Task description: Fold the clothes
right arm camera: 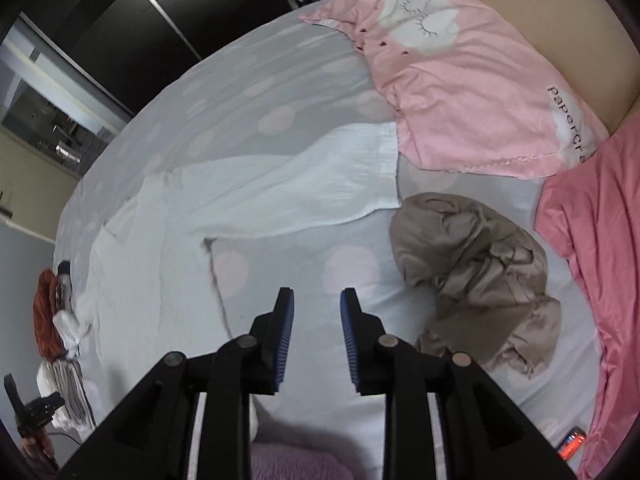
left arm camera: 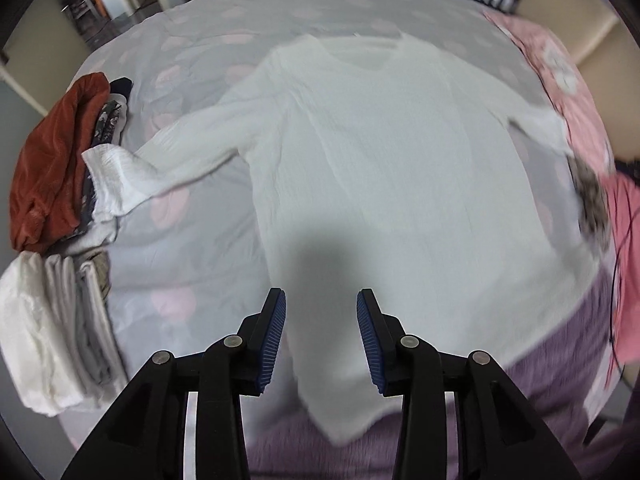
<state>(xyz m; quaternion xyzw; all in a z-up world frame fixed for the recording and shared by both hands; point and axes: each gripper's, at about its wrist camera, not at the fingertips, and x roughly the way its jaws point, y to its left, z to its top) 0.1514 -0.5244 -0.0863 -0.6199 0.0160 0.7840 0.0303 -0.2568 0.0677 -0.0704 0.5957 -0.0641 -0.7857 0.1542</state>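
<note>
Partly done, judging by the bed [left arm camera: 208,264]. Already folded and stacked along its left edge: a pile of pale folded clothes [left arm camera: 52,328], and beyond it a second stack topped by a rust-red garment [left arm camera: 52,160] with darker patterned pieces underneath.

Now in hand as the current piece: a white long-sleeved shirt [left arm camera: 384,184], spread flat on the grey dotted sheet, neckline away, hem toward the near edge and partly over a purple blanket [left arm camera: 540,392]. Both sleeves stretched out sideways, the left cuff touching the rust-red stack, the right one [right arm camera: 360,168] reaching up to a pink pillow [right arm camera: 460,80]. No fold made in it yet; only laid out and smoothed, so far as can be judged.

Left hand-held gripper [left arm camera: 321,336] released, jaws well apart, nothing between them, hovering over the lower part of the shirt near its hem. Right hand-held gripper [right arm camera: 317,340] likewise released and empty, above bare sheet just beside the shirt's right side seam.

Still waiting: a crumpled beige garment [right arm camera: 476,280] lying unfolded on the sheet near the right hand-held gripper, well apart from the finished stacks. Also a pink sheet [right arm camera: 600,240] at the far right, though whether that belongs to the laundry cannot be told.

Left to do, then: sleeves in, body folded, shirt onto a stack, and after that the beige piece.
</note>
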